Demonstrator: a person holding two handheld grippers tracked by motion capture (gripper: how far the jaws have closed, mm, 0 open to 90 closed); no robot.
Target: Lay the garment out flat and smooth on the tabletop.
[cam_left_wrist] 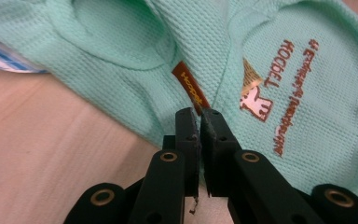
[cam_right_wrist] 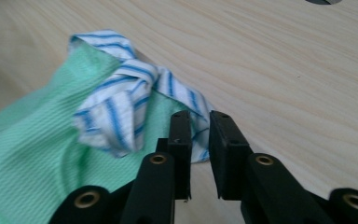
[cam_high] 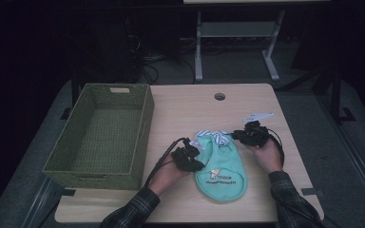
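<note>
While mint garment lies flat on table, left gripper pinches its edge; right gripper at two o'clock, jaws slightly parted beside striped trim.

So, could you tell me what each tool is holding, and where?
Neither grips firmly: left tool is nearly shut at the green shirt's edge; right tool is slightly open beside its striped collar.

A dim lab: a bare wooden table, floor cables, a metal stand.

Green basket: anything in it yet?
Empty. The high view shows the green basket's bare woven floor; the mint garment lies outside it on the table.
</note>
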